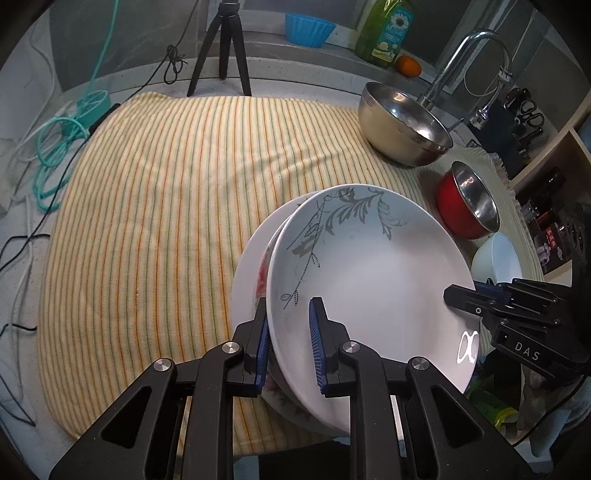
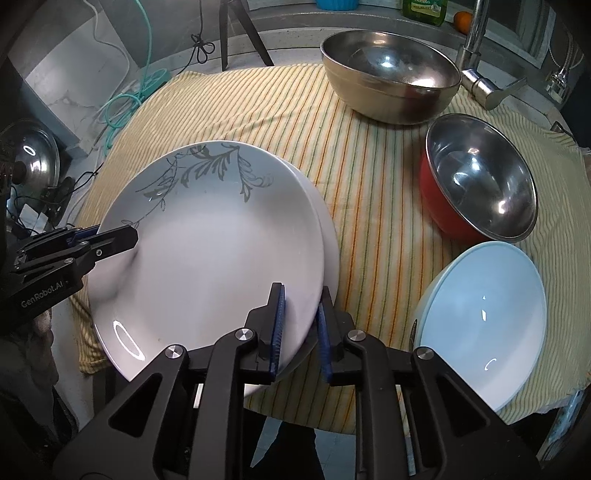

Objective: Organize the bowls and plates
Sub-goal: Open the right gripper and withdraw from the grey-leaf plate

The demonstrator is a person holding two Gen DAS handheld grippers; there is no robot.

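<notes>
A white plate with a grey leaf pattern (image 1: pixel 369 273) (image 2: pixel 207 258) lies tilted on a second white plate with a red flower print (image 1: pixel 247 273) (image 2: pixel 330 243), both on a striped towel (image 1: pixel 166 203). My left gripper (image 1: pixel 290 339) (image 2: pixel 129 236) is shut on the leaf plate's left rim. My right gripper (image 2: pixel 301 325) (image 1: pixel 454 293) is shut on its right rim; whether the lower plate's edge is also between those pads I cannot tell. A large steel bowl (image 1: pixel 402 125) (image 2: pixel 388 74), a red steel-lined bowl (image 1: pixel 469 199) (image 2: pixel 476 184) and a pale blue bowl (image 1: pixel 495 258) (image 2: pixel 484 325) stand to the right.
A black tripod (image 1: pixel 221 55), a blue cup (image 1: pixel 308 27), a green soap bottle (image 1: pixel 384 29) and an orange (image 1: pixel 408 66) line the back ledge. A faucet (image 1: pixel 472 55) rises behind the steel bowl. Teal cables (image 1: pixel 55 147) lie left of the towel. A pot lid (image 2: pixel 33 158) sits far left.
</notes>
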